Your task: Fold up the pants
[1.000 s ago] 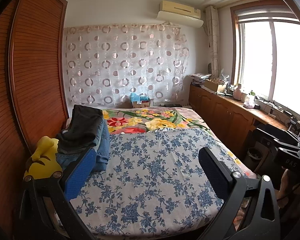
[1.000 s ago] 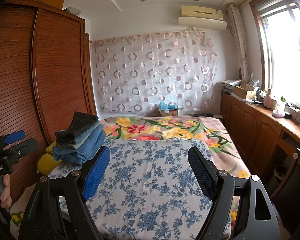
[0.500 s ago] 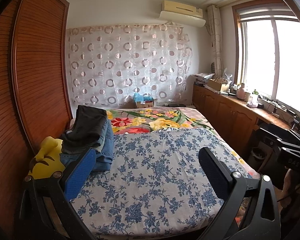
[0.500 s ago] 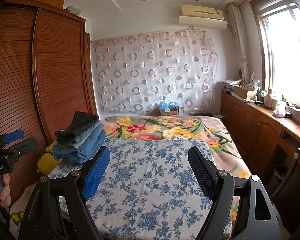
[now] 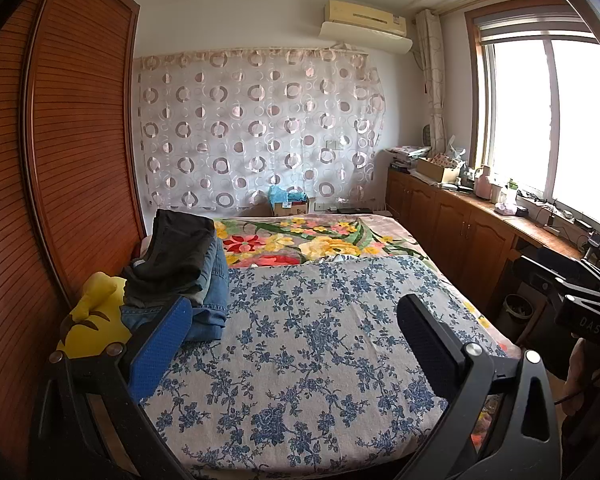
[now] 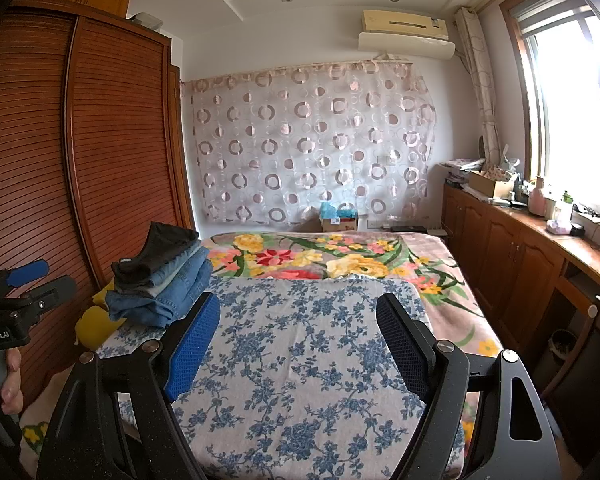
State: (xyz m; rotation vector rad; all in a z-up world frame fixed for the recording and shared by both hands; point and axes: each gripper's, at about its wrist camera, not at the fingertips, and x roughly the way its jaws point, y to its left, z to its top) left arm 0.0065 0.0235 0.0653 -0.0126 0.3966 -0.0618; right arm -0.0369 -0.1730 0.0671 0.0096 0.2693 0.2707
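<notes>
Both grippers were held wide apart in the fingers, nothing between the pads. The left gripper (image 5: 292, 344) and the right gripper (image 6: 300, 340) were poised above the blue-flowered sheet (image 5: 319, 340). Beyond each left finger, the pants (image 6: 164, 280) were stacked folded at the sheet's edge, a dark pair topmost, beside a yellow toy (image 5: 92, 320) and the wardrobe (image 6: 100, 160).

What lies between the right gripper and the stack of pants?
In the right wrist view, only bare blue-flowered sheet separates the open right gripper from the stack of pants at the bed's left edge.
</notes>
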